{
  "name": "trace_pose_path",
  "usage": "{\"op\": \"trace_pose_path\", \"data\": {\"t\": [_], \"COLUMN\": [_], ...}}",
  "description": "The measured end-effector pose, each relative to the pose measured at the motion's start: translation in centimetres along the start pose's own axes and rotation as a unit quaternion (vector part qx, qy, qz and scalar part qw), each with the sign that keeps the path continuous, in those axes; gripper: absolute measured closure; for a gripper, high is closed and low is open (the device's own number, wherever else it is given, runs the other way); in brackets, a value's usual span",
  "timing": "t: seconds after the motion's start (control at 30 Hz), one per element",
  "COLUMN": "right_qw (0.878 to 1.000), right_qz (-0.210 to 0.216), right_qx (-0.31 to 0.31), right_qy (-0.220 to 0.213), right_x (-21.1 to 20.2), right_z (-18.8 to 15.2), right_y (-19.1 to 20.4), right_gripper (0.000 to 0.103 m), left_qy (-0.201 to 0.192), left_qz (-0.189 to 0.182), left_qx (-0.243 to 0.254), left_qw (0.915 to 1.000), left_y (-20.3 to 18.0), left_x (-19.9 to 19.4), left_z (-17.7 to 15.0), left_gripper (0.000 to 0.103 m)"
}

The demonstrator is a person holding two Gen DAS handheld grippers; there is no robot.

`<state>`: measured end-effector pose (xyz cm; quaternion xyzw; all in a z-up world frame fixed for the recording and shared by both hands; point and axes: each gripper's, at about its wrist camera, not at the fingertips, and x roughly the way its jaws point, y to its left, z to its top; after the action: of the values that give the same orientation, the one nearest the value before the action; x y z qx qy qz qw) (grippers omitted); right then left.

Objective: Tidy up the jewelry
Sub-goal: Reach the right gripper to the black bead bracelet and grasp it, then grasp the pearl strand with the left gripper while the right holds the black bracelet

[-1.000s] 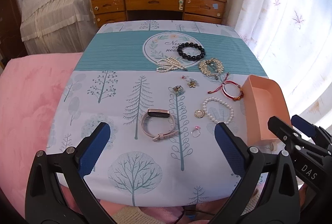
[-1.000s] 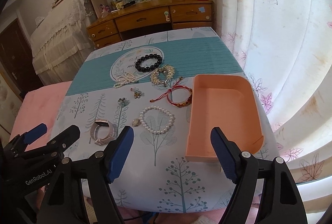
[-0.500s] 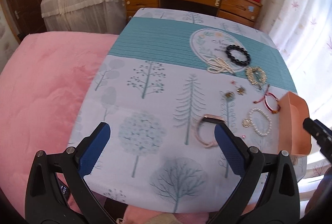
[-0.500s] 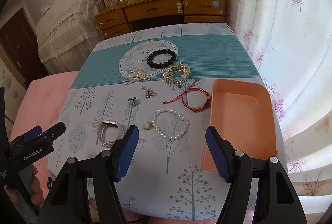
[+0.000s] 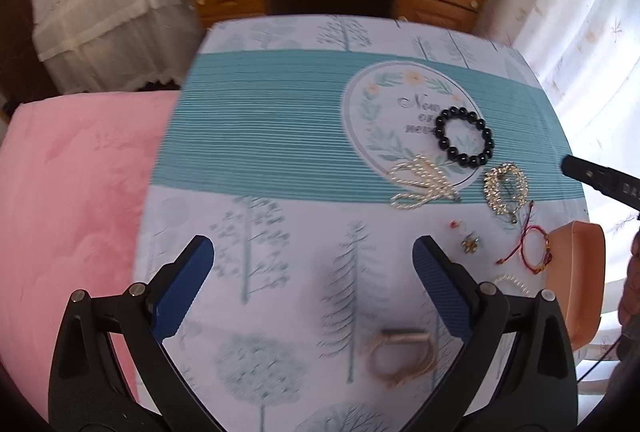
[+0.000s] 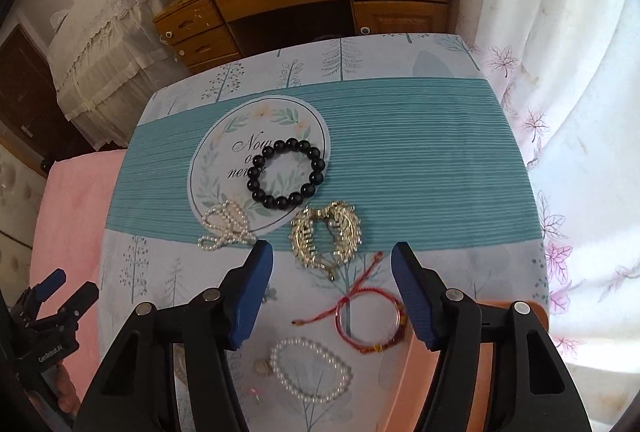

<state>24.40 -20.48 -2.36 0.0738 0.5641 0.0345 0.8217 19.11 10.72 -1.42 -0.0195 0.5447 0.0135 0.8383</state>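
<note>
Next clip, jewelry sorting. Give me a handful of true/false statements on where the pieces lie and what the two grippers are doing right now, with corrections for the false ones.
1. The black bead bracelet lies partly on the round printed emblem of the tablecloth. True.
2. The right gripper is clamped on the red cord bracelet. False: its jaws stand apart, holding nothing; the bracelet lies on the cloth.
3. The white pearl bracelet is already in the orange tray. False: it lies on the cloth beside the tray.
4. The left gripper is open and holds nothing. True.
5. The gold leaf-shaped piece lies beside the black bead bracelet. True.
</note>
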Motion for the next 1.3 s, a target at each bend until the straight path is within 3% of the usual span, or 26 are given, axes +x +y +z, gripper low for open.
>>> {"op": "trace_pose_path", "data": {"t": [0.27, 0.37, 0.5, 0.57, 0.63, 0.67, 0.7, 0.73, 0.83, 0.9, 1.1, 1.3], "right_qw": [0.999, 0.998, 0.997, 0.996, 0.996, 0.995, 0.995, 0.995, 0.996, 0.996, 0.995, 0.994], "right_qz": [-0.006, 0.002, -0.012, -0.025, -0.037, -0.042, -0.037, -0.034, -0.014, 0.002, 0.036, 0.056], "right_qx": [0.013, 0.023, 0.012, -0.014, -0.032, -0.042, -0.048, -0.049, -0.036, -0.029, -0.009, 0.012], "right_qy": [0.045, 0.059, 0.081, 0.081, 0.078, 0.076, 0.077, 0.079, 0.082, 0.085, 0.094, 0.094], "right_x": [9.7, 12.9, 15.9, 16.4, 16.7, 16.8, 16.9, 16.9, 16.9, 16.7, 15.3, 14.8], "right_z": [6.6, 7.9, 8.6, 8.8, 8.8, 8.7, 8.6, 8.5, 8.0, 7.7, 5.3, 4.1], "right_y": [-0.4, -0.3, 0.5, 1.5, 2.0, 2.2, 2.3, 2.3, 1.5, 0.8, -0.9, -2.2], "right_gripper": [0.042, 0.048, 0.057, 0.061, 0.074, 0.085, 0.088, 0.088, 0.088, 0.088, 0.088, 0.088], "left_qy": [0.08, 0.087, 0.074, 0.06, 0.043, 0.035, 0.029, 0.024, 0.022, 0.028, 0.062, 0.105], "left_qz": [-0.037, -0.038, -0.034, -0.031, -0.028, -0.031, -0.034, -0.039, -0.054, -0.063, -0.065, -0.086], "left_qx": [0.009, 0.029, 0.101, 0.151, 0.211, 0.248, 0.272, 0.299, 0.334, 0.346, 0.38, 0.364], "left_qw": [0.9961, 0.9951, 0.9916, 0.9862, 0.9762, 0.9677, 0.9612, 0.9531, 0.9406, 0.9355, 0.9204, 0.9215], "left_y": [-4.5, -5.8, -7.6, -8.5, -9.3, -9.7, -10.0, -10.4, -10.9, -11.0, -11.6, -11.2], "left_x": [7.7, 9.0, 9.4, 9.5, 9.3, 9.1, 9.1, 9.1, 9.4, 9.8, 11.5, 12.5], "left_z": [4.8, 5.3, 5.8, 5.7, 5.3, 4.9, 4.6, 4.2, 3.6, 3.4, 3.0, 2.8], "left_gripper": [0.015, 0.017, 0.017, 0.017, 0.017, 0.017, 0.017, 0.017, 0.018, 0.029, 0.042, 0.043]}}
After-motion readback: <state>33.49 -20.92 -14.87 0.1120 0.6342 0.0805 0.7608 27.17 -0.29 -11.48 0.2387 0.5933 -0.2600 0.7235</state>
